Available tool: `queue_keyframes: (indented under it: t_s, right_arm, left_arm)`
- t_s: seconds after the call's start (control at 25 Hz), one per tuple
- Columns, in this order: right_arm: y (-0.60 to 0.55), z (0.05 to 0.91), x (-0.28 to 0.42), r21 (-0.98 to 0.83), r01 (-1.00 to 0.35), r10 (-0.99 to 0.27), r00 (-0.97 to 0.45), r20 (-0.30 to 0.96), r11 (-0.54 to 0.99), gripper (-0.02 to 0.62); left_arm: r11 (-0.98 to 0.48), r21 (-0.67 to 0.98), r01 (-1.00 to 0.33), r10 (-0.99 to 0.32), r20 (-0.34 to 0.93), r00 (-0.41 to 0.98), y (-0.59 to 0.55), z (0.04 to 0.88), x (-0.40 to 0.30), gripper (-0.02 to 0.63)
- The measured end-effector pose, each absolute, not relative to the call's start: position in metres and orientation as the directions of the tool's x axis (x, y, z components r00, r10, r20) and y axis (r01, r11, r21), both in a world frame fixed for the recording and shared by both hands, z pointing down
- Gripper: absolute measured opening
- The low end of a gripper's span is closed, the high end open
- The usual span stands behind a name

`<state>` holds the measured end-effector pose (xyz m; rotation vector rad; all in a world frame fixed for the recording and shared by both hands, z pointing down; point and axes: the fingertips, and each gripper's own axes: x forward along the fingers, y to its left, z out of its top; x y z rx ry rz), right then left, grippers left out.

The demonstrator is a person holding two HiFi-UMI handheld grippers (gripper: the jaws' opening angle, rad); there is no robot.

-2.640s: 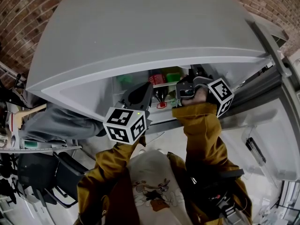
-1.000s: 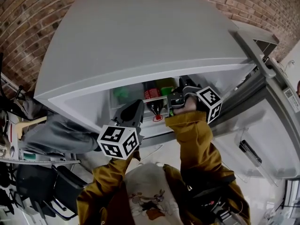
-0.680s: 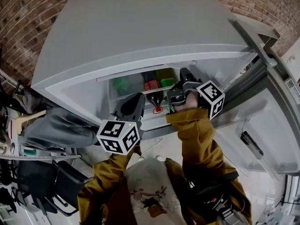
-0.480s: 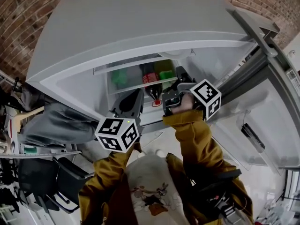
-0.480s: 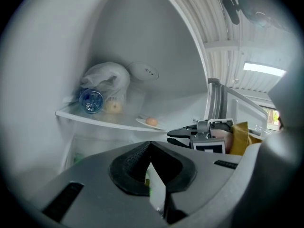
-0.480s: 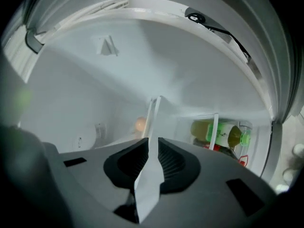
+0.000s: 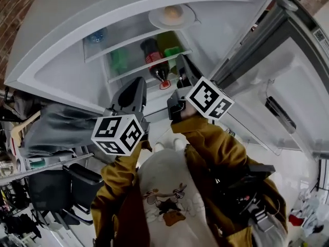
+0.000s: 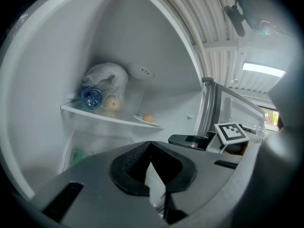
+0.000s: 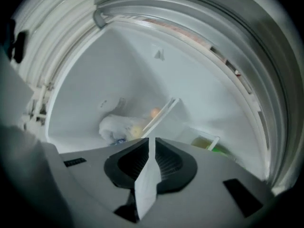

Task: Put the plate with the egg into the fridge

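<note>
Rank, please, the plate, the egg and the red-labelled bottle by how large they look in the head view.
1. Plate and red-labelled bottle: too alike in apparent size to rank.
2. Egg: clearly the smallest; it sits within the plate's outline.

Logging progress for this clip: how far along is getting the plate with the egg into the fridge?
Done: the plate with the egg sits on the upper shelf inside the fridge.
In hand: nothing. The left tongs and right tongs are both shut and empty, in front of the fridge.
Left: probably only closing the fridge door, which stands open.
</note>
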<state>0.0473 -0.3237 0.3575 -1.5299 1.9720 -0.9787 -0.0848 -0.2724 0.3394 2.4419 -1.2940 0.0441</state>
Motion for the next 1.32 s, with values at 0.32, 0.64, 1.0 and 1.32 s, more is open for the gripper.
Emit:
queue_keyframes:
  t_s: [0.32,0.64,1.0,1.32]
  right_arm:
    - [-0.290,0.351,0.028,-0.411,-0.862,-0.935,-0.351,0.057,0.299,0.043]
    - [-0.263,0.369,0.026,-0.358,-0.880,-0.922,-0.371,0.109,0.312,0.006]
    - [-0.254,0.382,0.012,-0.346,-0.878,-0.908,-0.396,0.136,0.331,0.005]
    - [-0.248,0.389,0.017,-0.353,-0.879,-0.907,-0.392,0.151,0.321,0.005]
  left_arm:
    - [-0.536,0.310,-0.785,-0.765,0.213,0.607,-0.260,0.344,-0.062,0.008]
    - [-0.534,0.337,-0.776,-0.754,0.226,0.617,-0.243,0.359,-0.059,0.008]
    - [-0.534,0.356,-0.766,-0.749,0.220,0.625,-0.238,0.362,-0.059,0.008]
    - [-0.529,0.363,-0.767,-0.752,0.218,0.622,-0.233,0.363,-0.061,0.008]
